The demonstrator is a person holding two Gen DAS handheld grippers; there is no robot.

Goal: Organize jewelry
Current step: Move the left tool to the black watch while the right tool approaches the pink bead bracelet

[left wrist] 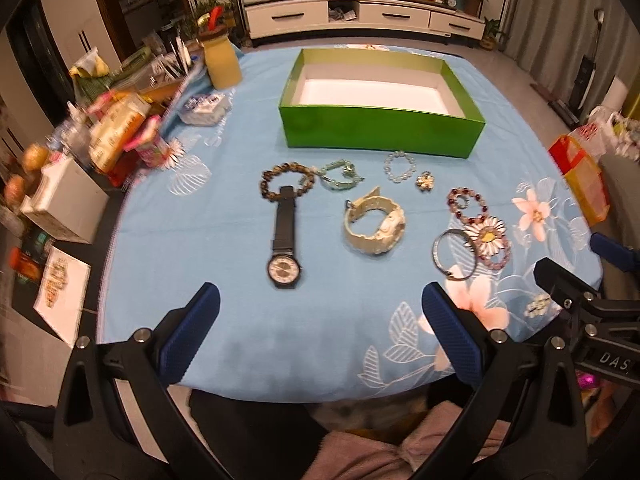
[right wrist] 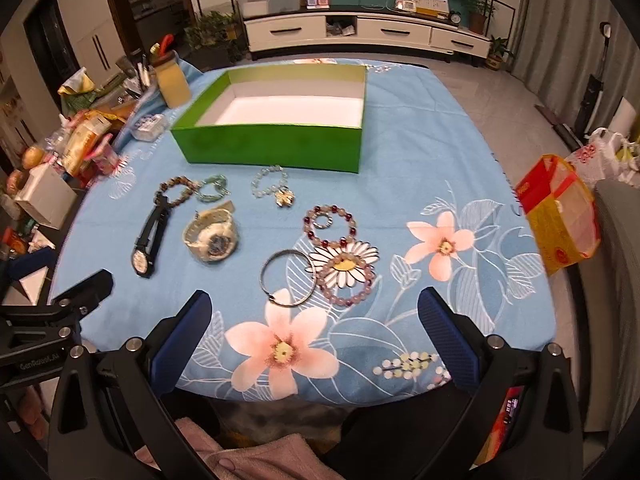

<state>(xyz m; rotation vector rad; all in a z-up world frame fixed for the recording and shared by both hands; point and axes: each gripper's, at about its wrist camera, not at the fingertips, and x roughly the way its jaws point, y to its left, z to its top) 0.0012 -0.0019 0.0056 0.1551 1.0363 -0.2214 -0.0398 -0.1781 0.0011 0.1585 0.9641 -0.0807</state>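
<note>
**Nothing picked yet, box empty, both tongs spread**

Start of task, by the look of it: all jewelry lies on the blue floral tablecloth [left wrist: 200,232], none in the green box [left wrist: 380,130], whose white floor is bare.

Left to right in the left wrist view, clock directions from frame centre:
- brown bead bracelet [left wrist: 266,184] at 10 o'clock, the strap of the black watch [left wrist: 285,240] lying over its near edge; the watch dial is nearest the left gripper [left wrist: 320,316].
- green bead bracelet [left wrist: 338,176] at 12, touching the brown one.
- cream watch [left wrist: 376,224] near centre, curled on its side.
- clear bead bracelet [left wrist: 400,166] at 1, small gold flower charm [left wrist: 425,182] just beside it.
- red-and-pink bead bracelet [left wrist: 467,205], metal bangle [left wrist: 454,254], purple bead bracelet [left wrist: 496,250] at 3, bunched, the edges overlapping.

Left gripper: released, fingers wide apart, nothing between, hanging at the near table edge, 6 o'clock.
Right gripper [right wrist: 314,316]: also released and empty, at 6 in its own view, with the bangle just ahead.

Next move, my guess: pick one piece and carry it to the box at 12. The black watch suits the left, the bangle the right. Thin flat pieces on cloth call for a low approach, and the overlapping bracelets may drag along.
</note>
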